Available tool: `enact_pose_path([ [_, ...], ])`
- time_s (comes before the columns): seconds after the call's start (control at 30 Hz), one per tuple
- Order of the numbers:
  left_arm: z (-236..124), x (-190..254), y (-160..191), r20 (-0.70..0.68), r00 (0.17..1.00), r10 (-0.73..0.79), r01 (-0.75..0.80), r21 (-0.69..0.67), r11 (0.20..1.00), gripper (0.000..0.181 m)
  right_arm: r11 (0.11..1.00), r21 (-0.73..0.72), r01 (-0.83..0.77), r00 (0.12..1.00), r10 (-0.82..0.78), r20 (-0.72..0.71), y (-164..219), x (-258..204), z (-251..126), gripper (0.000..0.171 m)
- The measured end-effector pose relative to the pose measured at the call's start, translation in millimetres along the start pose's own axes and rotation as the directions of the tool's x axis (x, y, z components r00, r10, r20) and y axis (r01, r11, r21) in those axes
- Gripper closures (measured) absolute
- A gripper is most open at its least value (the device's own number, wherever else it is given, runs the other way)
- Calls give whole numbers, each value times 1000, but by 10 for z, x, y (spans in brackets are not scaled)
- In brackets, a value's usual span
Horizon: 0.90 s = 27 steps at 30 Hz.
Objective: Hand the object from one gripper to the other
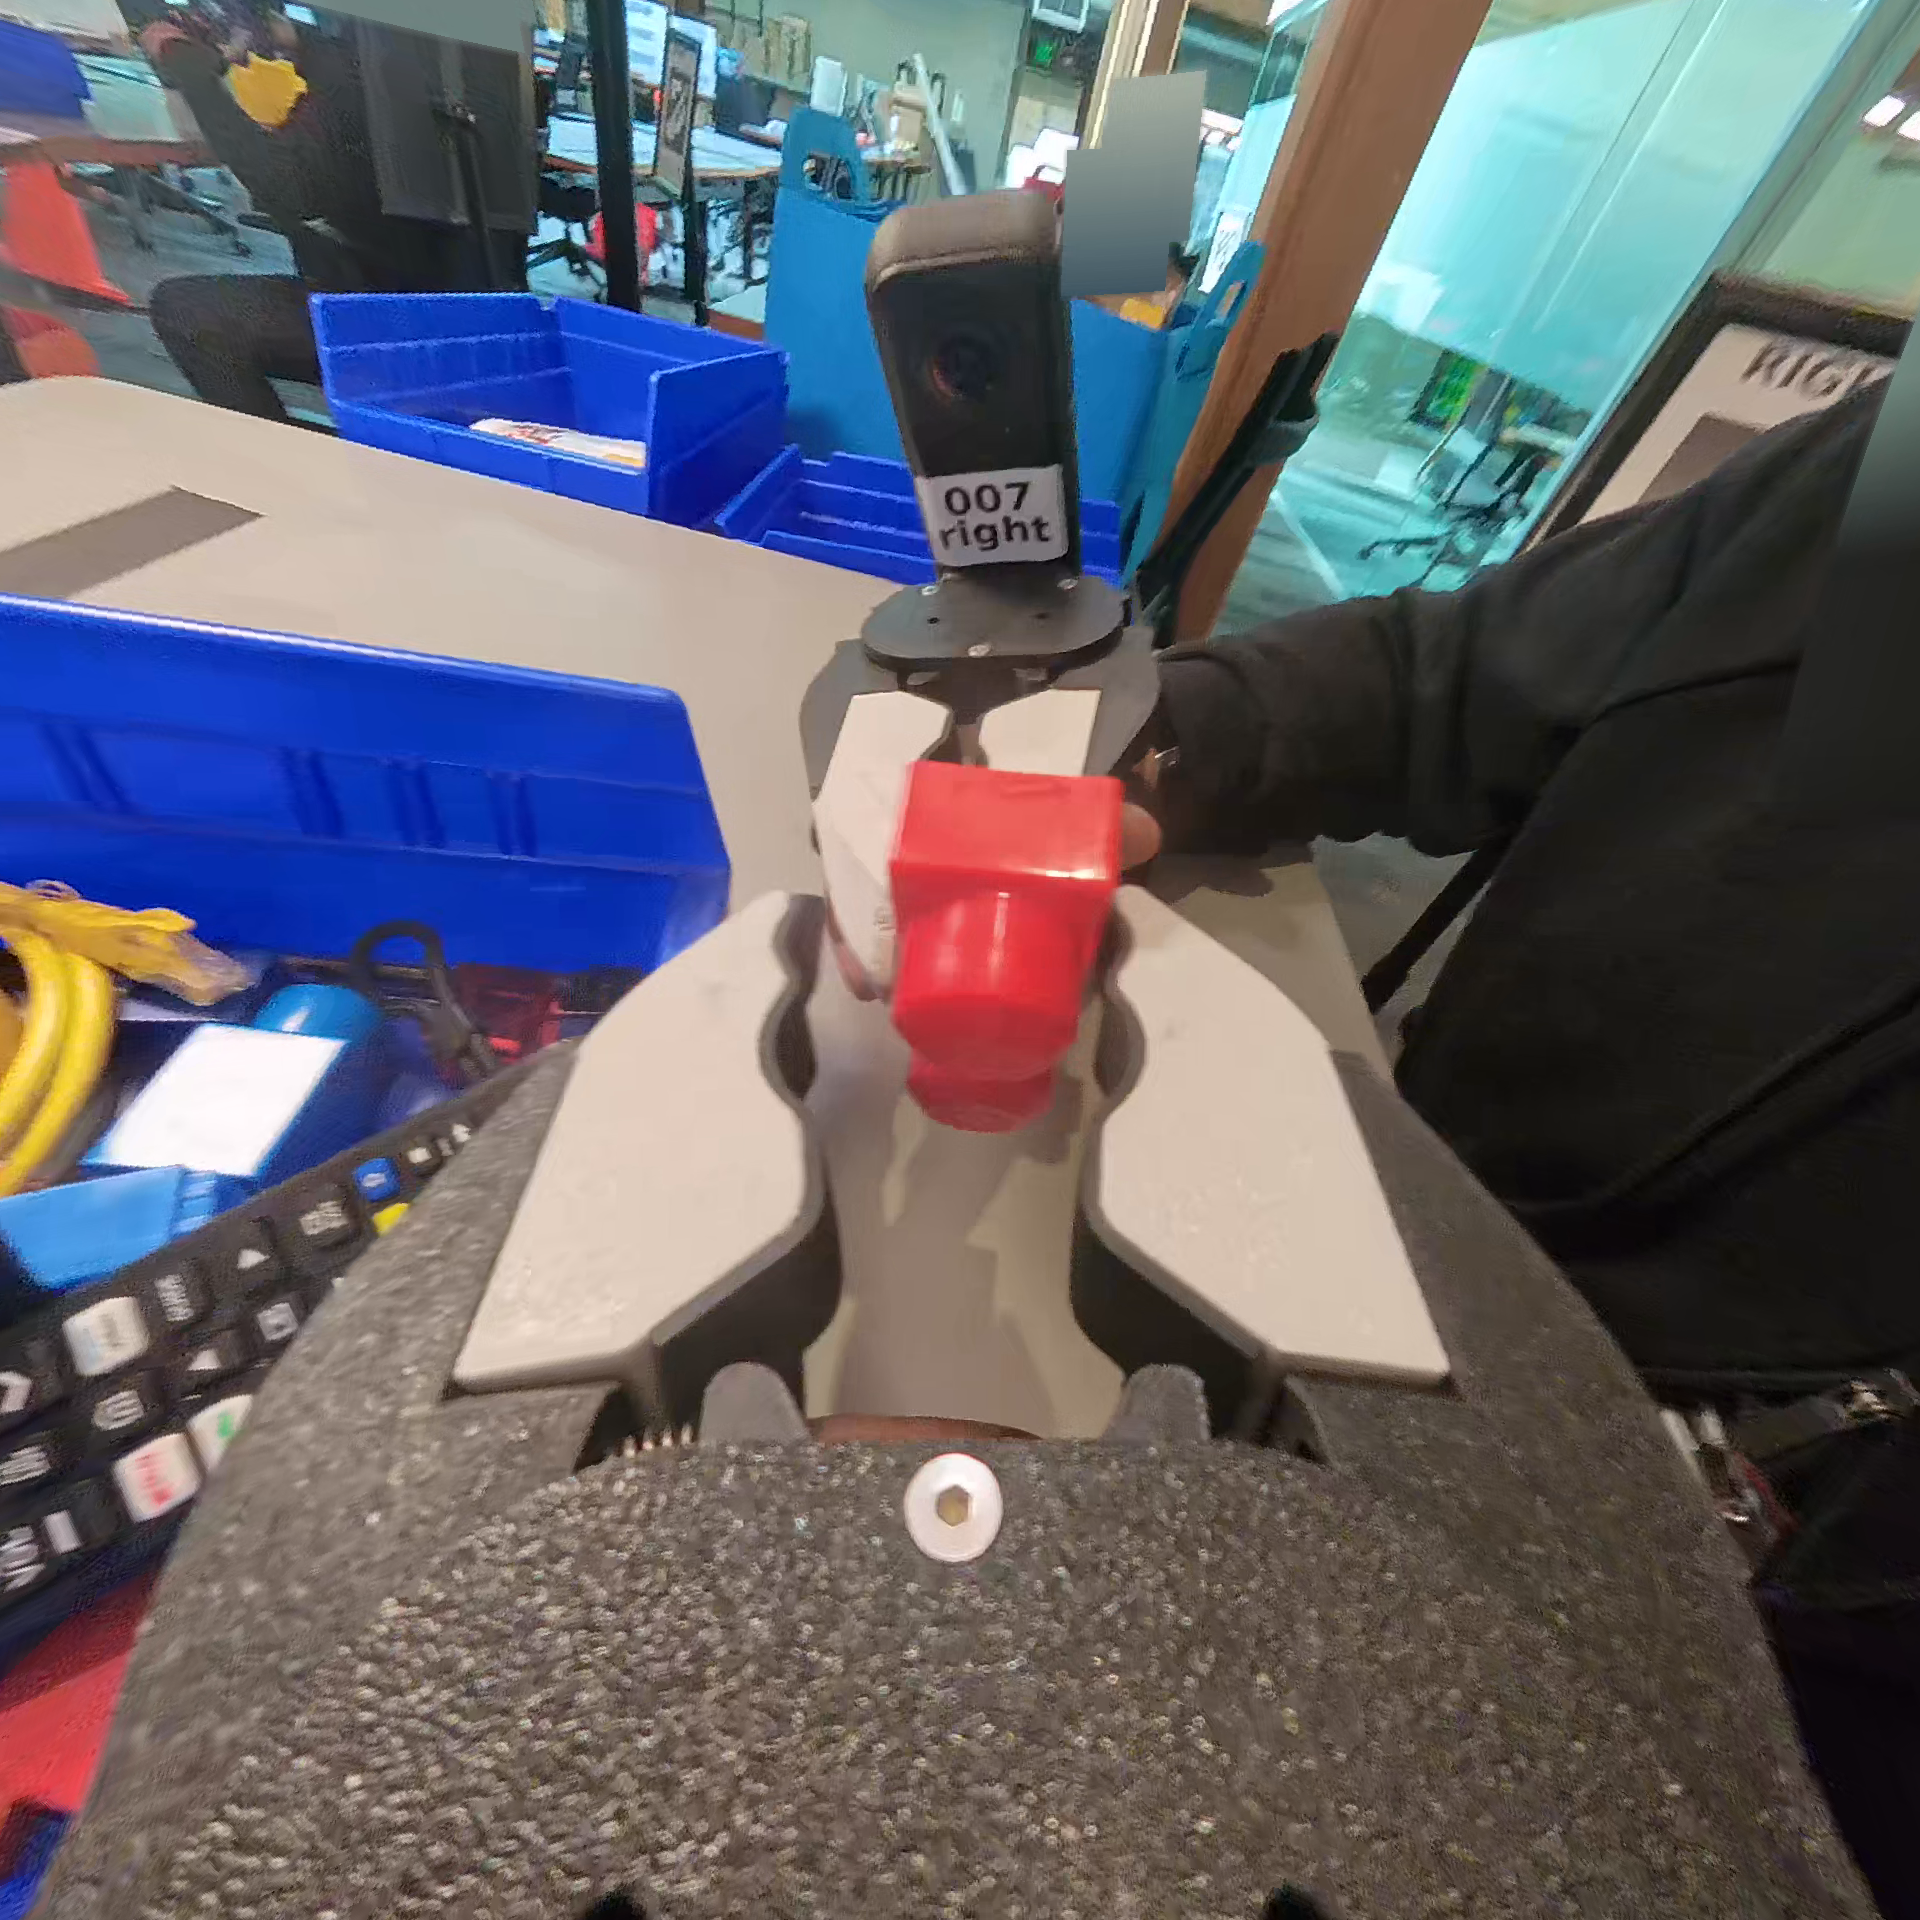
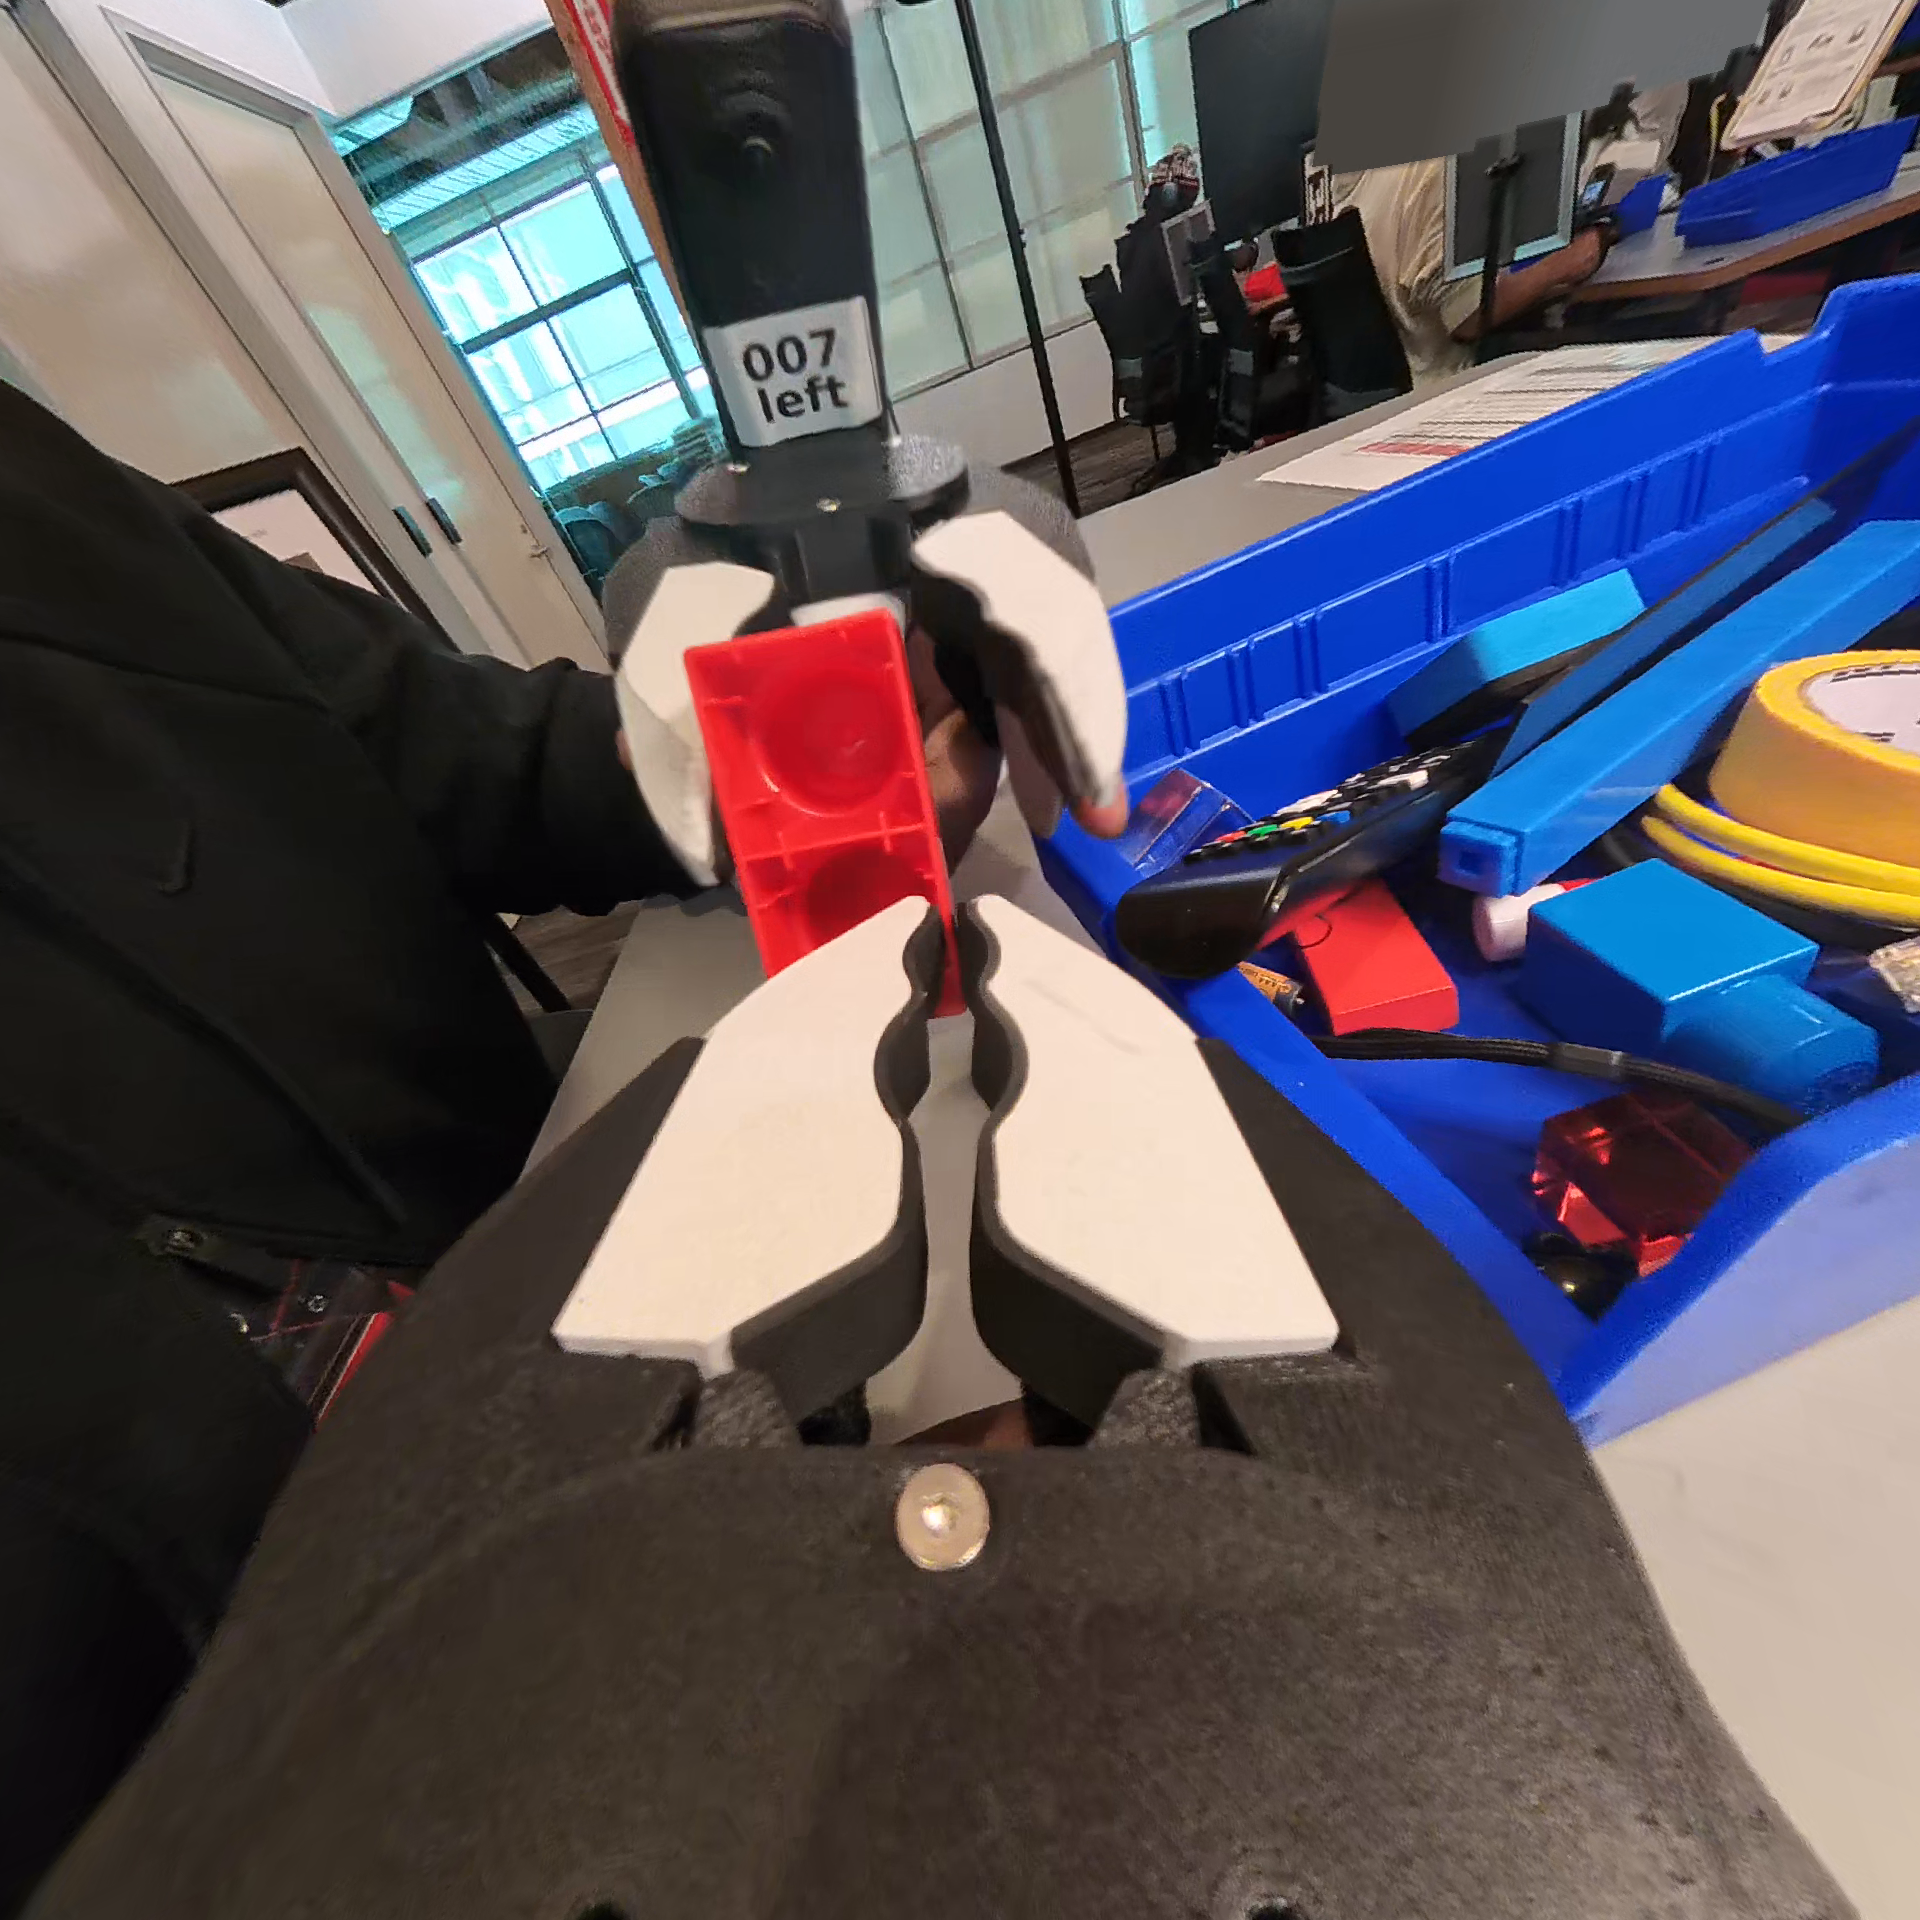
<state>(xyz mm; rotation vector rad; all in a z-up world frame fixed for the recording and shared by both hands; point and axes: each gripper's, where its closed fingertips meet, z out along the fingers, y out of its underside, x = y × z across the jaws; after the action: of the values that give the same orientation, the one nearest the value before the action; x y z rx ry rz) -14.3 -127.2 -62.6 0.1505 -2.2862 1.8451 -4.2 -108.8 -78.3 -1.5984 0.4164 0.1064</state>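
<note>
My right fingers (image 2: pixel 951 914) are pinched on just the thin edge of the red block (image 2: pixel 821 769), held in the air between both grippers. My left fingers (image 1: pixel 951 987) are spread wide w/ the block's studs poking in between them, touching neither pad as far as I can tell. Risk: the edge grip is shallow, so if left closes off-centre on a round stud, or right lets go too soon, the block twists and drops to the table (image 1: pixel 468 582) below, or into the blue bin (image 2: pixel 1455 603) beside my right fingers.
</note>
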Motion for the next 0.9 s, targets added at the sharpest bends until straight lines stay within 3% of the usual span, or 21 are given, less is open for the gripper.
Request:
enact_pose_path([
  [0.03,0,26,1,-19,999,-26,27,19,999,145,1000,-7,-1,1000,1,-11,15,19,7,169],
  [0.17,-8,-63,-12,46,992,-113,110,78,991,145,1000,-12,20,997,-21,-78,5,114,-9,167],
  [0.3,-72,-169,-112,108,977,-183,160,193,968,145,976,5,218,951,-211,-226,-131,232,-105,149],
  [0.47,-157,-266,-187,51,931,-362,320,366,874,146,803,-32,595,747,-567,-348,-278,156,-214,136],
  [0.63,-235,-252,-299,-3,917,-399,358,448,819,145,607,-173,775,536,-778,-329,-126,35,-43,116],
  [0.77,-160,-210,-235,-6,921,-390,357,416,836,145,546,-222,808,437,-807,-397,-178,23,87,139],
  [0.83,-151,-161,-235,0,942,-337,310,395,865,144,590,-193,784,496,-783,-376,-137,-4,127,157],
  [0.9,-157,-126,-246,40,966,-254,221,376,900,134,679,-124,724,607,-712,-353,-137,-20,118,161],
])
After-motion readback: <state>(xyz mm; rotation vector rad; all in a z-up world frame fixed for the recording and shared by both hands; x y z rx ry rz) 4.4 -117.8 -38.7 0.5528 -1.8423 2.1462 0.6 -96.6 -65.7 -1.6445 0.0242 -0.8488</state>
